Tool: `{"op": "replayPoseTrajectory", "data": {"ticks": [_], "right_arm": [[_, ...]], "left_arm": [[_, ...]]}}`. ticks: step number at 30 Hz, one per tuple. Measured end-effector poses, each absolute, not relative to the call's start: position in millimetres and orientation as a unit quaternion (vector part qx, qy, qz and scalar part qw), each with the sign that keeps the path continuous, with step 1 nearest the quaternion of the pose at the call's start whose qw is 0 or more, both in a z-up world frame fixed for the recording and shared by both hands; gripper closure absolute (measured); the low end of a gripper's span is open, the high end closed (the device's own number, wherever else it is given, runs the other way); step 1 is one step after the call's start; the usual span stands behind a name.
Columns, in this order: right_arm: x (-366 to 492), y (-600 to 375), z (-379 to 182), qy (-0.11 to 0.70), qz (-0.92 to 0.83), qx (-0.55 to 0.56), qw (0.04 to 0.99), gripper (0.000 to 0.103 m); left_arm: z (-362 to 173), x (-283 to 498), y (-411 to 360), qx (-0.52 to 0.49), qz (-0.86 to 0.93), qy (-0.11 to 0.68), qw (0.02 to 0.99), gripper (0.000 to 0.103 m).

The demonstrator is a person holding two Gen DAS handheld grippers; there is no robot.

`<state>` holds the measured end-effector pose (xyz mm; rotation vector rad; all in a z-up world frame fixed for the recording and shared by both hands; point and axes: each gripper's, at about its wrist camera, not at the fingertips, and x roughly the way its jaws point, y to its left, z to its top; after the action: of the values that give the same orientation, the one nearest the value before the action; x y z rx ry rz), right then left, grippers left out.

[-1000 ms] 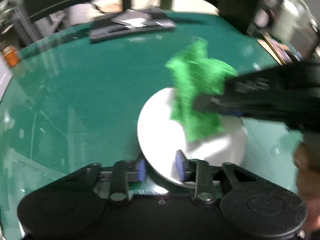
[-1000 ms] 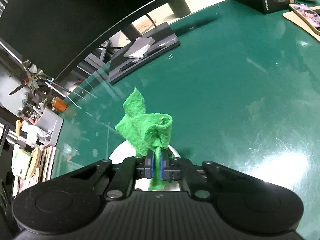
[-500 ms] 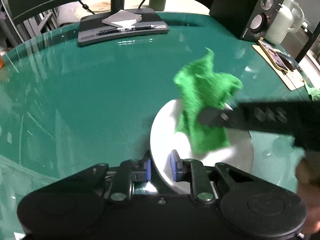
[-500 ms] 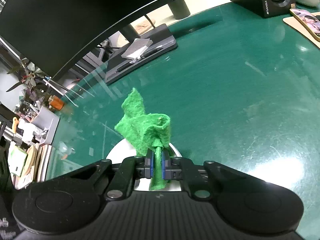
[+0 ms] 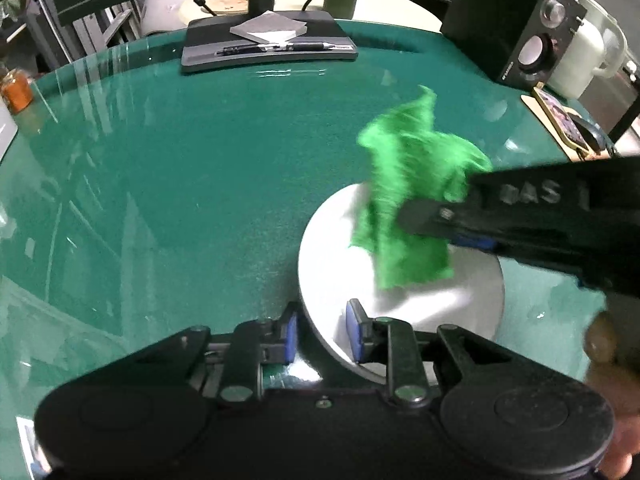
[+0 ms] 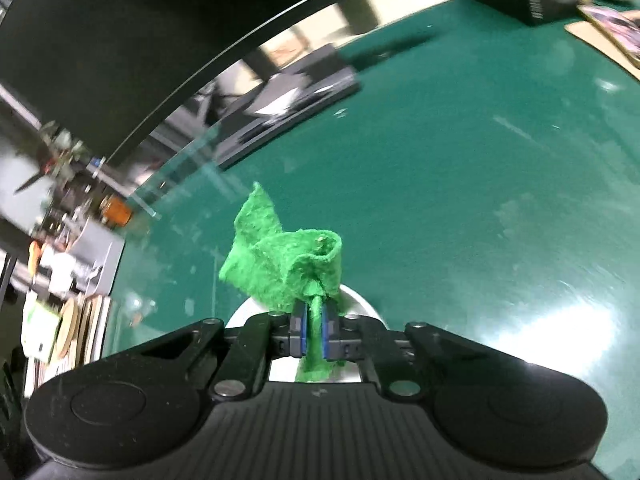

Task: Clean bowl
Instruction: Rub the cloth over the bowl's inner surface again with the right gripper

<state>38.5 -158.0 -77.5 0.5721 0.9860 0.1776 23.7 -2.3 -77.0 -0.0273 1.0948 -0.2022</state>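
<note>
A white bowl (image 5: 340, 276) sits tilted on the green table, low and right of centre in the left wrist view. My left gripper (image 5: 322, 334) straddles its near rim, one blue pad outside and one inside, shut on the bowl. From the right my right gripper (image 5: 404, 220) reaches over the bowl, shut on a crumpled green cloth (image 5: 408, 200) that hangs into it and looks motion-blurred. In the right wrist view the cloth (image 6: 280, 264) bunches above the shut right gripper (image 6: 315, 332), and only slivers of the bowl (image 6: 362, 304) show behind it.
At the back stands a monitor base (image 5: 268, 46) carrying a pen and paper. A black speaker (image 5: 532, 36), a white jug (image 5: 580, 56) and a phone on a mat (image 5: 560, 120) are at the far right. An orange jar (image 5: 16, 88) sits far left. A hand (image 5: 604, 344) shows at the right edge.
My left jaws drew in around the bowl's rim, then widened a little. The right gripper and cloth have shifted over the bowl and are blurred now.
</note>
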Motion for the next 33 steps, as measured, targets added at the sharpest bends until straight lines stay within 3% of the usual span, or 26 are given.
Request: {"op": "replayPoseTrajectory", "data": {"ticks": [8, 16, 18, 19, 20, 22, 24, 25, 26, 28, 30, 33], "right_arm": [[51, -133, -76, 0.469, 0.137, 0.263, 0.832, 0.095], [38, -155, -80, 0.464, 0.084, 0.282, 0.836, 0.100], [39, -159, -81, 0.468, 0.091, 0.286, 0.832, 0.098], [39, -161, -81, 0.470, 0.095, 0.287, 0.829, 0.097], [39, -163, -81, 0.471, 0.100, 0.288, 0.828, 0.094], [38, -165, -80, 0.474, 0.106, 0.286, 0.826, 0.093], [37, -167, -80, 0.476, 0.110, 0.287, 0.824, 0.089], [36, -169, -80, 0.476, 0.115, 0.291, 0.822, 0.087], [35, -169, -79, 0.475, 0.119, 0.295, 0.821, 0.083], [33, -169, -77, 0.468, 0.124, 0.299, 0.822, 0.076], [33, -168, -76, 0.461, 0.124, 0.304, 0.824, 0.071], [36, -165, -76, 0.457, 0.117, 0.303, 0.828, 0.075]], "left_arm": [[-76, 12, -14, 0.026, -0.080, 0.514, 0.854, 0.072], [-75, 14, -12, 0.018, -0.077, 0.518, 0.852, 0.068], [-74, 18, -11, 0.021, -0.084, 0.522, 0.848, 0.061], [-74, 21, -11, 0.023, -0.090, 0.523, 0.847, 0.049], [-74, 24, -10, 0.025, -0.095, 0.523, 0.847, 0.030], [-74, 31, -10, 0.029, -0.106, 0.524, 0.845, 0.020], [-74, 37, -9, 0.033, -0.118, 0.525, 0.843, 0.024], [-74, 40, -9, 0.035, -0.123, 0.525, 0.842, 0.039], [-74, 44, -8, 0.037, -0.129, 0.525, 0.840, 0.066], [-74, 50, -8, 0.040, -0.140, 0.526, 0.838, 0.082], [-75, 46, -8, 0.041, -0.141, 0.522, 0.840, 0.082], [-76, 37, -7, 0.031, -0.136, 0.521, 0.842, 0.083]]}}
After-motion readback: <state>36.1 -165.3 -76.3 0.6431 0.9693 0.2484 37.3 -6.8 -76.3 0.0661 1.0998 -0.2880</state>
